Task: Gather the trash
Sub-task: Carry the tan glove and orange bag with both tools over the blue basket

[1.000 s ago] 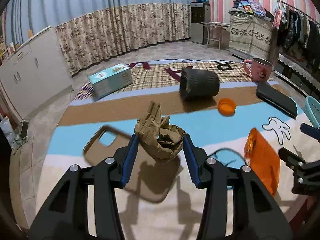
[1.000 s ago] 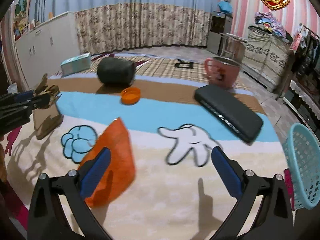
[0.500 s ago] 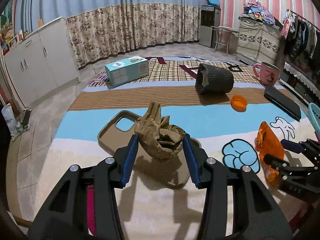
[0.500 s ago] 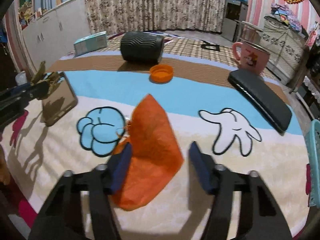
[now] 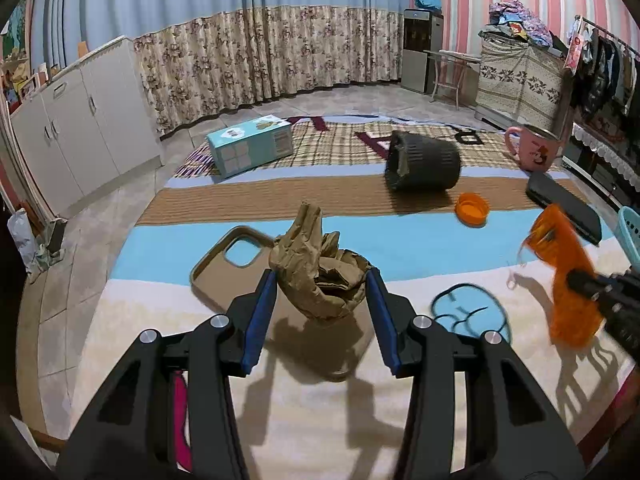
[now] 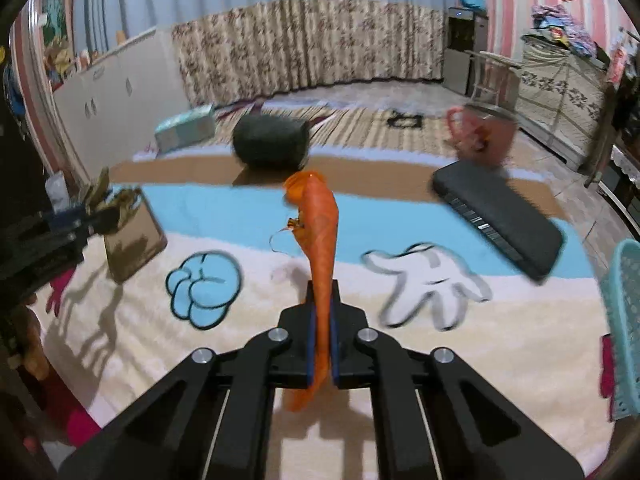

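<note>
My left gripper (image 5: 320, 292) is shut on a crumpled brown paper ball (image 5: 318, 270) and holds it above the cartoon-print mat. My right gripper (image 6: 321, 296) is shut on an orange plastic wrapper (image 6: 318, 224), which stands up between the pads, lifted off the mat. The wrapper (image 5: 564, 268) also shows at the right of the left wrist view. A light blue basket (image 6: 624, 320) stands at the mat's right edge. The left gripper with the paper ball (image 6: 108, 200) shows at the left of the right wrist view.
A tan phone case (image 5: 228, 260) lies under the left gripper. A dark ribbed bin (image 5: 424, 166) lies on its side at the back, an orange lid (image 5: 472, 209) by it. A teal box (image 5: 250, 146), pink mug (image 5: 534, 152) and black case (image 6: 496, 216) also sit on the mat.
My right gripper has closed on the orange wrapper and lifted it off the mat. My left gripper has kept the paper ball and risen a little.
</note>
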`<move>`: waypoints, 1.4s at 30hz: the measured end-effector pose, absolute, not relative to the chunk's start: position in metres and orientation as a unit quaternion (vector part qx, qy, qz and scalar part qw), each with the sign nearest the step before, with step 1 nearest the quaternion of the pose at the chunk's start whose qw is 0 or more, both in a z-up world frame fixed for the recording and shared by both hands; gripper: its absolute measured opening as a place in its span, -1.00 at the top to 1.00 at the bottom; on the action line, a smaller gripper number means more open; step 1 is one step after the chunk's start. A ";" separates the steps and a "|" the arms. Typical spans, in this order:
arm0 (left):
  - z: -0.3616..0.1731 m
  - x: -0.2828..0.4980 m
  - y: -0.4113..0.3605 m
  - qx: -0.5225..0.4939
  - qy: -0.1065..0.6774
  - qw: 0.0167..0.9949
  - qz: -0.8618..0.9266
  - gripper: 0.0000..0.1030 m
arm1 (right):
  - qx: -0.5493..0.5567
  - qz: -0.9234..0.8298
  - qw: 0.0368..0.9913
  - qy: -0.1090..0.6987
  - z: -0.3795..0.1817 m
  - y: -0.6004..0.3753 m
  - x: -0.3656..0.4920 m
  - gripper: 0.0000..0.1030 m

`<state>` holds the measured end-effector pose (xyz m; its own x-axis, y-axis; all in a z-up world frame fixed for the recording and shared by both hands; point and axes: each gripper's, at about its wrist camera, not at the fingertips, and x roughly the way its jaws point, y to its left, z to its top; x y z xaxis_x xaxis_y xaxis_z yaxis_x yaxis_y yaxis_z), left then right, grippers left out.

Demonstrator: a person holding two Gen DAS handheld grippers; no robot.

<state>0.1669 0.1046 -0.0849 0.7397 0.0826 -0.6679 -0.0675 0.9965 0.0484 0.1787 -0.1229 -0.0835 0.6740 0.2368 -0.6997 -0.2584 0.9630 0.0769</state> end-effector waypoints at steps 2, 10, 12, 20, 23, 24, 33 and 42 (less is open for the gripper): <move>-0.080 0.167 0.094 0.014 0.354 0.935 0.036 0.13 | -0.007 0.124 0.922 0.366 -0.070 -0.143 0.176 0.90; -0.057 0.175 0.031 0.020 0.336 0.942 -0.006 0.13 | 0.013 0.068 0.942 0.328 -0.030 -0.231 0.169 0.89; -0.051 0.177 0.009 0.022 0.331 0.943 -0.023 0.13 | 0.018 0.054 0.945 0.321 -0.024 -0.252 0.167 0.89; -0.034 0.183 -0.079 0.052 0.313 0.944 -0.087 0.13 | 0.035 0.005 0.951 0.306 -0.009 -0.330 0.155 0.90; -0.034 0.182 -0.110 0.064 0.310 0.943 -0.108 0.13 | 0.040 -0.014 0.951 0.307 -0.010 -0.358 0.152 0.90; -0.034 0.182 -0.122 0.066 0.309 0.941 -0.117 0.13 | 0.042 -0.021 0.950 0.307 -0.011 -0.368 0.151 0.89; -0.038 0.178 -0.204 0.093 0.299 0.935 -0.169 0.13 | 0.073 -0.066 0.947 0.307 -0.019 -0.440 0.145 0.89; -0.041 0.182 -0.263 0.098 0.290 0.928 -0.211 0.12 | 0.095 -0.093 0.941 0.312 -0.039 -0.490 0.144 0.89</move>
<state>0.1818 -0.2632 -0.0406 0.7431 -0.3352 -0.5792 0.4490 0.8915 0.0601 0.1444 -0.4896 -0.0386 0.7883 -0.1151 -0.6044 0.2337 0.9647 0.1211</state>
